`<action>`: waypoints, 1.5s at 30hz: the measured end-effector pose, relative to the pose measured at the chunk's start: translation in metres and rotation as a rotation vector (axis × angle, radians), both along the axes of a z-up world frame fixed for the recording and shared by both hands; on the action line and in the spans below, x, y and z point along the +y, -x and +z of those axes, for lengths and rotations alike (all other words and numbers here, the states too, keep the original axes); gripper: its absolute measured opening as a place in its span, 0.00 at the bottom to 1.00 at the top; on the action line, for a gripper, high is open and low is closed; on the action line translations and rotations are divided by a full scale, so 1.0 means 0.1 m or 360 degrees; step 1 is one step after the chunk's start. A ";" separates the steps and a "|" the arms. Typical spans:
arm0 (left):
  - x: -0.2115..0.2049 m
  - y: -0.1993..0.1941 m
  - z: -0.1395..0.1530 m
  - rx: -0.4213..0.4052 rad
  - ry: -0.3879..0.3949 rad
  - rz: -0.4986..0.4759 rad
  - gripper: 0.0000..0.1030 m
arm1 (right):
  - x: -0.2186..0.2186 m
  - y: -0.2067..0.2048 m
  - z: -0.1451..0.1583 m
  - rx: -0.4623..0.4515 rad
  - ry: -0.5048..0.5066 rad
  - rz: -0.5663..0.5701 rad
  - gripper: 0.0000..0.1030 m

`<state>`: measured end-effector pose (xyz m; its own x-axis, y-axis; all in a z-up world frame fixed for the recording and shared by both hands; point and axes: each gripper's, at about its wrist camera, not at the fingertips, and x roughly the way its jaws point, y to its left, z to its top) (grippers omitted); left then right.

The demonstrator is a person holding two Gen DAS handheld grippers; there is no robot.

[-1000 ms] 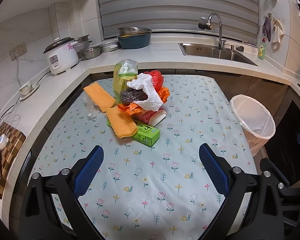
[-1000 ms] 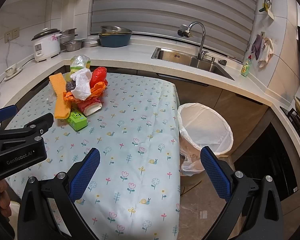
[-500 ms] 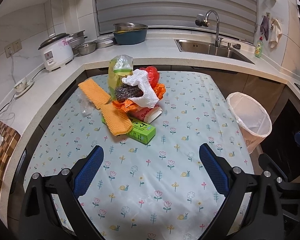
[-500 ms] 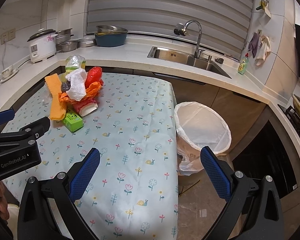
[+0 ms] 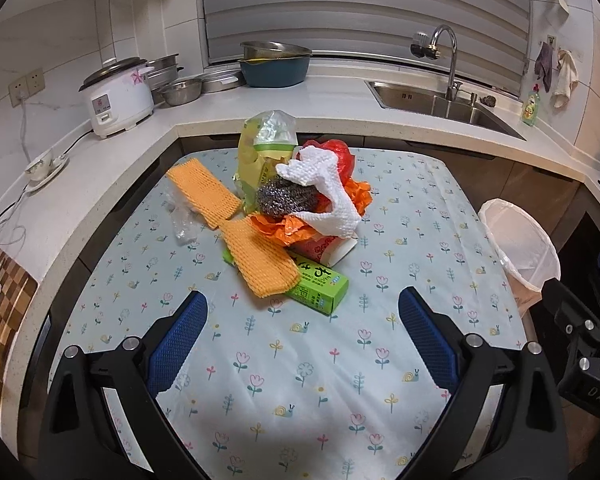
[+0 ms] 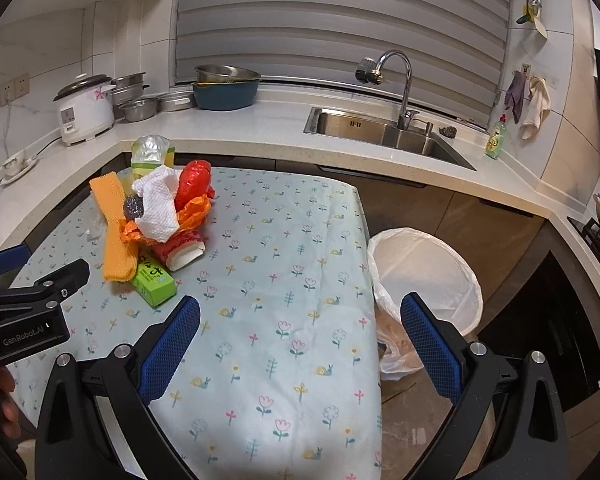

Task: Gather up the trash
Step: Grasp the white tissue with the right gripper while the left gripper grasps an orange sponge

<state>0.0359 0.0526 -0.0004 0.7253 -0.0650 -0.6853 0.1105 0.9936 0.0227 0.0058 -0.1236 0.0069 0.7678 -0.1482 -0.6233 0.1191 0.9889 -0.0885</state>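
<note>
A heap of trash sits on the flowered tablecloth: a green box, orange foam netting, a steel scourer, a white paper towel, orange and red plastic bags, a yellow-green packet and a red-and-white paper cup. My left gripper is open, hovering just short of the green box. My right gripper is open over the table's right edge. Beside the table stands a bin lined with a white bag, also the bin in the left wrist view.
An L-shaped counter wraps the table, with a rice cooker, metal bowls, a blue basin, a sink with tap, and a dish soap bottle. A crumpled clear wrapper lies left of the heap. Part of a hand holds the left gripper.
Both cameras have shifted a little: the trash heap sits slightly closer and lower in the left wrist view. Both grippers stay open and nothing on the table has moved.
</note>
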 end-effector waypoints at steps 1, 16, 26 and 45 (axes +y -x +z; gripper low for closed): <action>0.04 -0.06 0.00 -0.0002 -0.0002 0.0007 0.89 | 0.04 -0.07 -0.01 -0.0004 -0.0008 0.0014 0.93; 0.75 -0.71 -0.39 0.0120 -0.0035 0.0171 0.90 | 0.89 -1.24 -0.27 0.0067 -0.0122 0.0325 0.69; 0.86 -0.96 -0.62 0.0206 0.0004 0.0138 0.90 | 1.10 -1.66 -0.56 0.0195 -0.0198 0.0403 0.25; 0.46 -1.26 -1.02 0.0352 0.0096 0.0024 0.90 | 0.11 -1.26 -0.01 -0.0074 -0.0207 0.0043 0.02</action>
